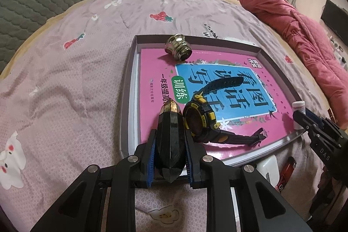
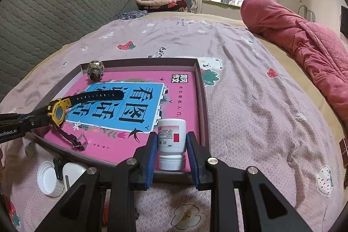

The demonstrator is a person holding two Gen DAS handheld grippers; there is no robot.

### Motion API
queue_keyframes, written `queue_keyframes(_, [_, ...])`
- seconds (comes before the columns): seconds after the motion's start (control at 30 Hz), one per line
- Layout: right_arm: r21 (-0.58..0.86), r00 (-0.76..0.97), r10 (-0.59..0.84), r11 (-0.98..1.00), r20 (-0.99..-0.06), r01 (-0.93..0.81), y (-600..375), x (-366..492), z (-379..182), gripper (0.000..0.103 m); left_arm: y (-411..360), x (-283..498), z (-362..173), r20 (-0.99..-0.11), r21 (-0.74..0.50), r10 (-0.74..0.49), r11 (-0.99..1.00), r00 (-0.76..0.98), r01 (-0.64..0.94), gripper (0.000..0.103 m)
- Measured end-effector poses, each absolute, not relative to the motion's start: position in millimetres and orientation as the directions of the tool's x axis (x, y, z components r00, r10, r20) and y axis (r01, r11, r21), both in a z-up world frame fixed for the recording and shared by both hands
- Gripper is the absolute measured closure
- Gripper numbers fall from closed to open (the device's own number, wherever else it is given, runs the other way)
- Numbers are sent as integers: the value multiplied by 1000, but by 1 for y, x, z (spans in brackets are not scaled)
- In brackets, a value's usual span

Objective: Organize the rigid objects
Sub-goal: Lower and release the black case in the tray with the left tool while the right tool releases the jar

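My left gripper (image 1: 170,134) is shut on a black faceted crystal-shaped piece (image 1: 169,145) with a gold tip, at the near left of a shallow box tray (image 1: 130,84). A pink book (image 1: 152,71) lies in the tray. Touching the crystal's right side is a black and yellow watch (image 1: 202,121), lying on the book. A metal threaded fitting (image 1: 178,47) rests at the tray's far edge. My right gripper (image 2: 171,136) is shut on a white pill bottle (image 2: 171,138), cap down, over the near right corner of the tray (image 2: 202,97). The watch (image 2: 58,112) and fitting (image 2: 95,71) also show there.
The tray sits on a bed with a lilac printed sheet (image 2: 250,84). A rolled red quilt (image 2: 304,36) lies along the right side and a grey padded headboard (image 2: 54,14) stands at the left. A white cap (image 2: 46,177), a white object (image 2: 71,171) and a red lighter (image 1: 287,169) lie before the tray.
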State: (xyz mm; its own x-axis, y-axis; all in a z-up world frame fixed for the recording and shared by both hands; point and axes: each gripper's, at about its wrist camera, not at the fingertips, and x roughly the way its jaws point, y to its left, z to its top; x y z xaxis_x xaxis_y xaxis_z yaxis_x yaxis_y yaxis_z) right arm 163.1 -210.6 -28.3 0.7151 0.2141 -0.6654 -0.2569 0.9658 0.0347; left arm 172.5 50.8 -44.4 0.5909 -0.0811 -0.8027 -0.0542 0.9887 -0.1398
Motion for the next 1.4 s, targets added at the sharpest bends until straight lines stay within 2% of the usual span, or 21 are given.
queue_keyframes(0.93, [49, 716, 224, 965, -661, -256, -215, 162, -28, 75, 56, 174, -47, -810, -164, -94, 984, 579, -70, 80])
queue_keyframes(1.1, [53, 717, 226, 965, -659, -255, -216, 162, -28, 74, 57, 173, -47, -808, -184, -110, 980, 579, -70, 77])
queue_keyframes(1.23, [62, 721, 231, 965, -654, -254, -218, 161, -27, 62, 56, 173, -45, -807, -172, -101, 983, 582, -68, 68])
queue_keyframes(1.4, [70, 720, 238, 964, -652, -256, -219, 160, -25, 62, 56, 172, -43, -805, -170, -101, 983, 585, -64, 65])
